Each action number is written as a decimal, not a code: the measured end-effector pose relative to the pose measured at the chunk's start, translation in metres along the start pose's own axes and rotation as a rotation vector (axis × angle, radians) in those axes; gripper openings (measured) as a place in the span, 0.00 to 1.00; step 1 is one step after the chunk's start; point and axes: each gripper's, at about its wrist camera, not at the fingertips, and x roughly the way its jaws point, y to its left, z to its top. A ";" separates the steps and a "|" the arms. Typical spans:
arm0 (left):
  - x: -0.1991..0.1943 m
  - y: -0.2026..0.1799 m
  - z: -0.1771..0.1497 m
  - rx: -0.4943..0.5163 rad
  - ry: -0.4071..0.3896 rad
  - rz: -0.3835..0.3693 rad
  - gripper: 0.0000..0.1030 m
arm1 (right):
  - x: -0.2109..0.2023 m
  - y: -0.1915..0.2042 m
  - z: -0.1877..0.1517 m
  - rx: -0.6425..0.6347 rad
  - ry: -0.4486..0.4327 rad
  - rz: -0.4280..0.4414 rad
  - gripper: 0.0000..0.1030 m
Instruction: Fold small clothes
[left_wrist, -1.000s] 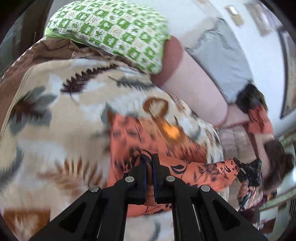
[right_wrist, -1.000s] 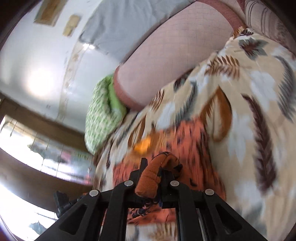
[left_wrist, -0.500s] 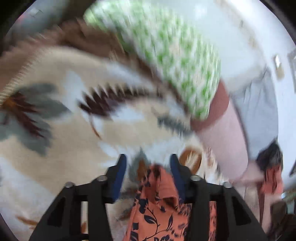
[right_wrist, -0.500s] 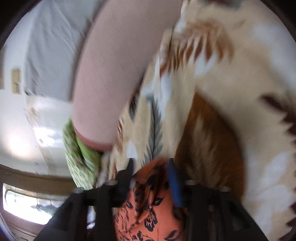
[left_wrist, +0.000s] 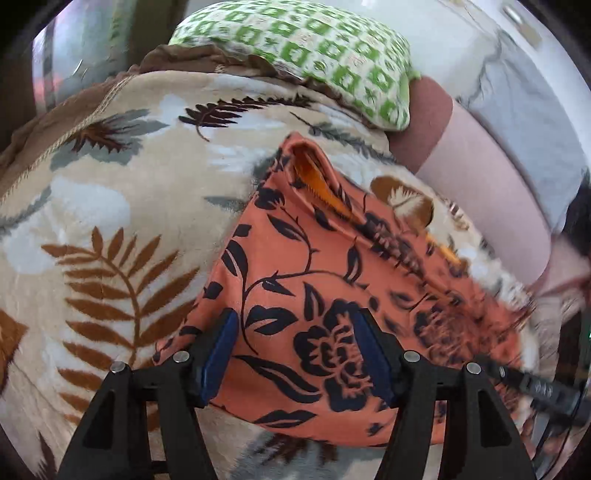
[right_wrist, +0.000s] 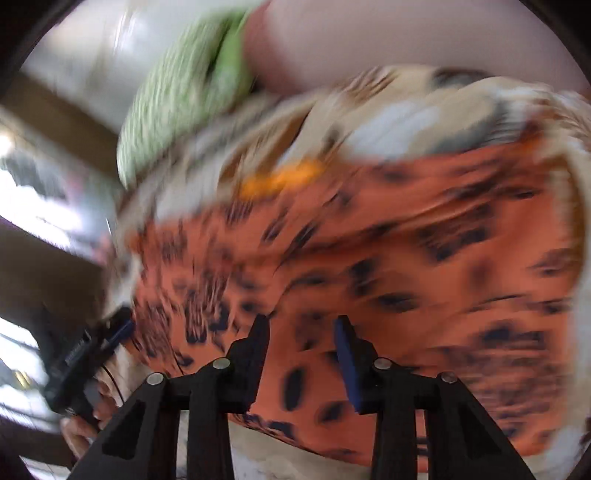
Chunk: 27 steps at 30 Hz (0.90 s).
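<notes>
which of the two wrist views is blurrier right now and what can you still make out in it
Right wrist view: heavy motion smear, yet the orange floral garment, the green pillow and the open right gripper stay readable, with blown-out window glare at left. Left wrist view: mostly sharp on the garment and leaf-print blanket around the open left gripper, smearing only toward the right edge; fisheye bending in both.

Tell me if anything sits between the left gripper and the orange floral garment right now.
Nothing visible does. The left gripper is open directly over the orange floral garment, which lies on the leaf-print blanket. The green pillow sits farther back, off the garment.
</notes>
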 end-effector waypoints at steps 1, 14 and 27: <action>0.002 0.001 0.002 0.005 -0.001 0.007 0.64 | 0.013 0.011 0.002 -0.025 0.007 -0.026 0.37; -0.002 0.030 0.030 -0.019 0.019 0.049 0.64 | 0.025 0.034 0.153 0.094 -0.257 -0.090 0.38; -0.002 0.065 0.031 -0.067 0.049 0.083 0.64 | 0.145 0.172 0.099 -0.141 0.068 0.055 0.39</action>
